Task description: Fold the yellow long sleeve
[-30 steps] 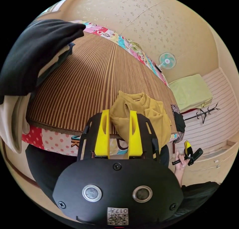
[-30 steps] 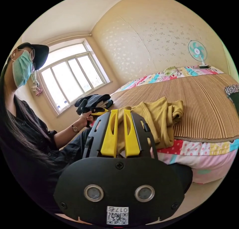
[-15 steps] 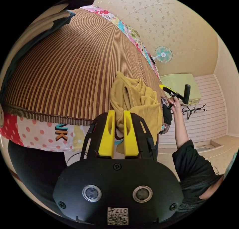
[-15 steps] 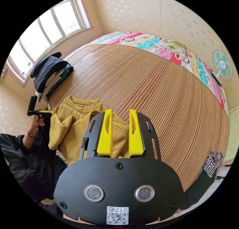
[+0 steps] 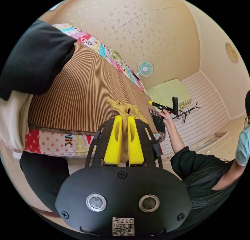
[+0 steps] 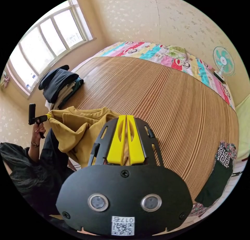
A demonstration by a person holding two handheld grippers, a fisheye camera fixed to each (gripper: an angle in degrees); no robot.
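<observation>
The yellow long-sleeve shirt (image 6: 78, 130) lies bunched at the near edge of the bed's striped mat (image 6: 169, 94), part of it hanging over the side. My right gripper (image 6: 126, 116) is shut above its right part, and a sliver of yellow cloth shows between the jaws. In the left gripper view my left gripper (image 5: 124, 117) is shut on a fold of the shirt (image 5: 122, 108). From the right gripper view, the left gripper (image 6: 41, 118) holds the shirt's left end up. A hand holds the right gripper (image 5: 156, 104) a little beyond the shirt.
A stack of folded clothes (image 6: 58, 86) topped with black sits at the mat's left corner near the window. A dark patterned garment (image 6: 221, 167) hangs off the bed's right edge. A fan (image 6: 223, 61) stands at the far side. The person stands at the bed's near side.
The right gripper's jaws, open over the shirt half a second ago, are now shut. The left gripper stays shut on the shirt and has lifted its end. Both cameras have swung.
</observation>
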